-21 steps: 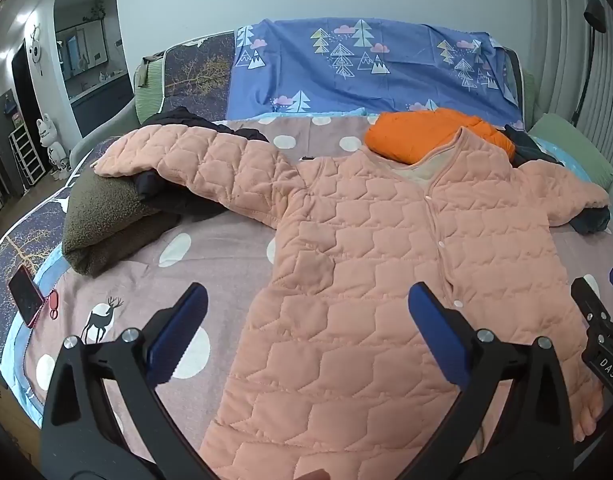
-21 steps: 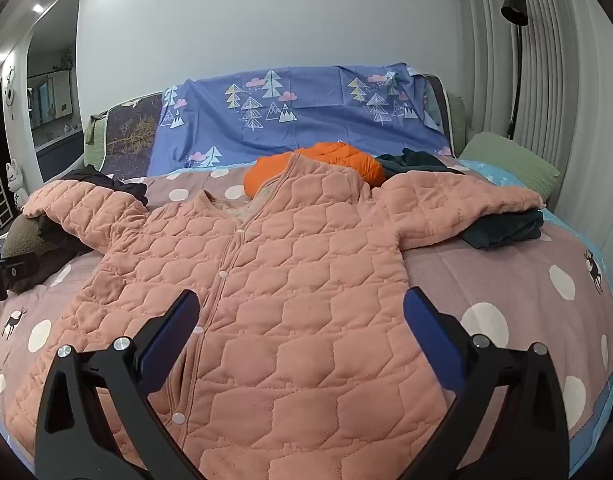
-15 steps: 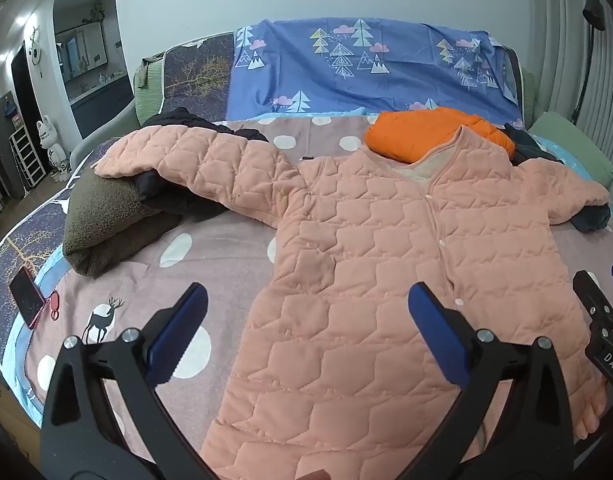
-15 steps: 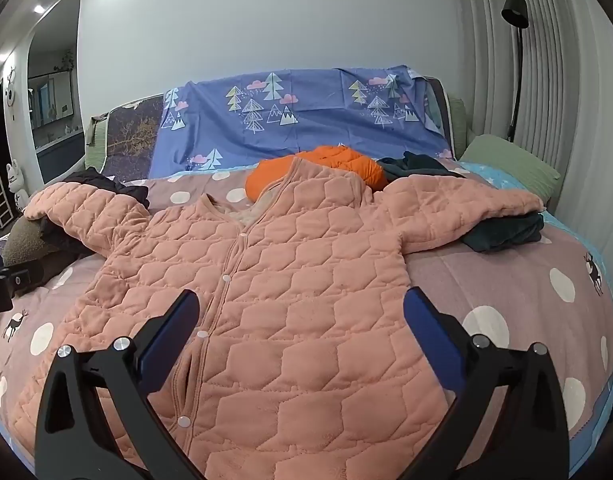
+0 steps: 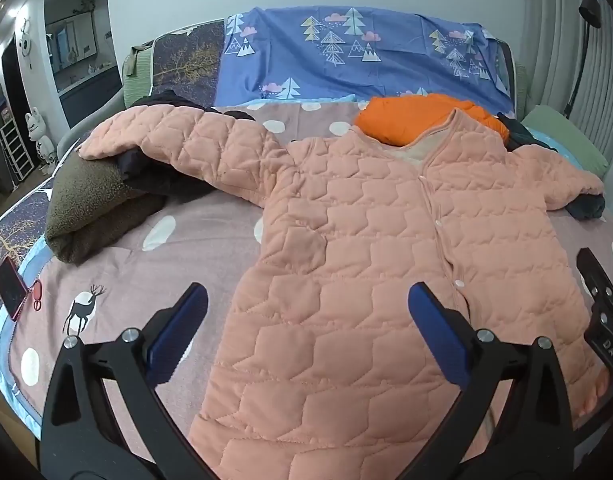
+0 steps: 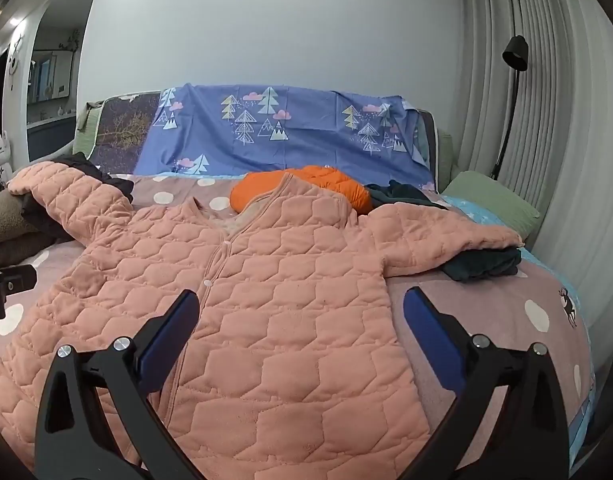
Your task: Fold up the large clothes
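Note:
A large peach quilted robe (image 5: 386, 264) lies flat on the bed, front up, buttoned, both sleeves spread out; it also shows in the right wrist view (image 6: 266, 300). Its left sleeve (image 5: 178, 140) drapes over a pile of dark clothes. Its right sleeve (image 6: 438, 236) rests on a dark green garment. My left gripper (image 5: 306, 320) is open and empty, above the robe's lower left part. My right gripper (image 6: 294, 320) is open and empty, above the robe's lower right part.
An orange jacket (image 5: 410, 120) lies behind the collar. A brown fleece bundle (image 5: 90, 208) and dark clothes (image 5: 154, 172) sit at the left. A dark green garment (image 6: 482, 264) and green pillow (image 6: 490, 204) are at the right. A phone (image 5: 10, 292) lies near the bed's left edge.
Both grippers have drifted slightly; the right view rose and pulled back a little. The robe has not moved. Both grippers stay open.

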Demonstrator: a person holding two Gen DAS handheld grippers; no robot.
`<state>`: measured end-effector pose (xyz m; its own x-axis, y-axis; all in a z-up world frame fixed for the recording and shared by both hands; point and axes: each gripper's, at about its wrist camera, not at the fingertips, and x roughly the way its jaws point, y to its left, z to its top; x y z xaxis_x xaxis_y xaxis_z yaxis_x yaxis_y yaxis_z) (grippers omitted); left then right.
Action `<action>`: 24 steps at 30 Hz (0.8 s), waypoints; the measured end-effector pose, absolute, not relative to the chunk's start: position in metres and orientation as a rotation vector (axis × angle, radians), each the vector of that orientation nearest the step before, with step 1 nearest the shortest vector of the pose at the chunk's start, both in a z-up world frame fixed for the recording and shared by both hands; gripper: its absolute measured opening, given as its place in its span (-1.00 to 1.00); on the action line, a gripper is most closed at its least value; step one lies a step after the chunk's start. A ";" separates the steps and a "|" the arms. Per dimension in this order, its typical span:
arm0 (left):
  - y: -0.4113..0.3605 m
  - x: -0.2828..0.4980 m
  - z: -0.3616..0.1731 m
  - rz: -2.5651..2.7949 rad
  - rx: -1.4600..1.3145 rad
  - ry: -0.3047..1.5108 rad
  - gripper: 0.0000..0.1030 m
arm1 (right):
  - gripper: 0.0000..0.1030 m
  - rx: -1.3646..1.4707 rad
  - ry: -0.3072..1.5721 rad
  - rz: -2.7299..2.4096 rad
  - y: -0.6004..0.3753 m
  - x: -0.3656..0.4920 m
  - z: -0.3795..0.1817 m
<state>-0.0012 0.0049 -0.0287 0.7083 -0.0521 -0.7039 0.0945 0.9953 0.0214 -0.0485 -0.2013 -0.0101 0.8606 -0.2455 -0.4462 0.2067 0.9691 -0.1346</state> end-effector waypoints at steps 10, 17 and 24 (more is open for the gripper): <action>0.010 -0.010 -0.030 -0.117 0.044 0.725 0.96 | 0.97 -0.095 0.524 -0.207 -0.198 -0.049 -0.016; 0.004 -0.022 -0.027 -0.134 0.058 0.596 0.96 | 0.97 -0.091 0.536 -0.180 -0.197 -0.050 -0.015; 0.009 -0.017 -0.031 -0.143 0.028 0.669 0.96 | 0.97 -0.080 0.546 -0.175 -0.198 -0.052 -0.020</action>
